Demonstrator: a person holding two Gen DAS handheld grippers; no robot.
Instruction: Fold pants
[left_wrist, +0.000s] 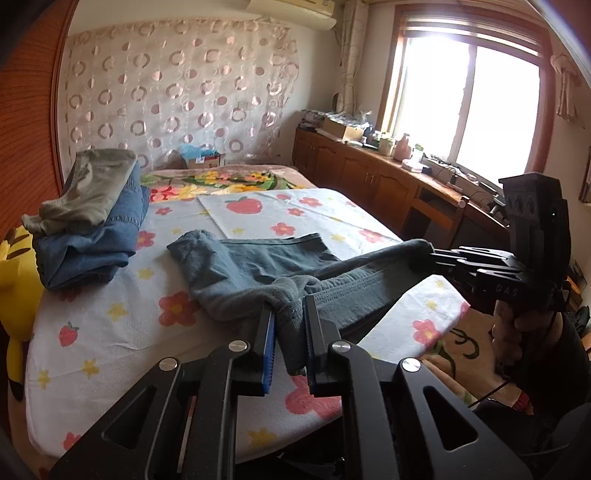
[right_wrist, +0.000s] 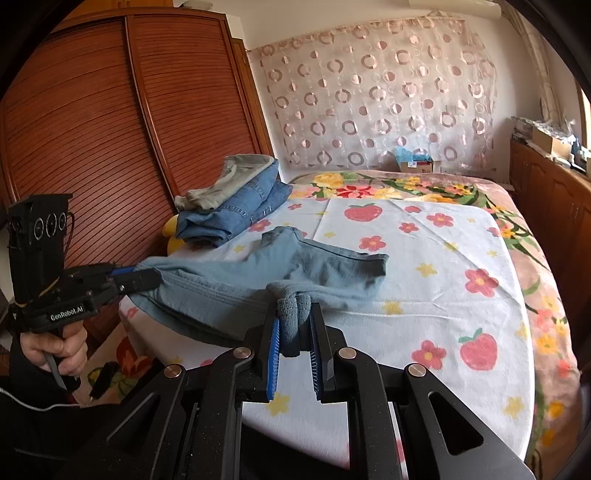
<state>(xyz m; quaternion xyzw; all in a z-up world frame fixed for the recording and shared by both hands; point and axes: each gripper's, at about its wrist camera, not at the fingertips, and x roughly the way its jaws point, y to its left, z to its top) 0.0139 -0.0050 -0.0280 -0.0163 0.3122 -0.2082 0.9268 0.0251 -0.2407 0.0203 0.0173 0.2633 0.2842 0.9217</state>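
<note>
Both tools are pinching the same pair of grey-blue pants (left_wrist: 258, 266), which is lying across the near edge of the flowered sheet (left_wrist: 110, 332), with the end toward the person lifted off it. The left gripper (left_wrist: 290, 325) is pressed onto a bunched wad of cloth, its blue pads (left_wrist: 271, 354) squeezing a thick roll, not a flat hem. The right gripper (right_wrist: 294, 325) is likewise clamping a rolled lump of fabric that is poking up between its jaws. From the left camera the right tool is gripping the outer corner of the pants, which is hanging in the air beyond the sheet's near edge. My worry is the bunching: with 2 thick rolls in the jaws, a tug could be letting 1 layer slide free while the other stays caught, so the fold would be landing crooked. The slack middle is sagging toward the sheet, and if the 2 hands are moving unevenly it could be dragging and wrinkling the part already lying flat. The stack of folded jeans (left_wrist: 92, 240), with a grey-green garment (left_wrist: 88, 184) on top, is sitting just beyond the pants on the sheet, so a wide swing away from the person could be knocking it.
</note>
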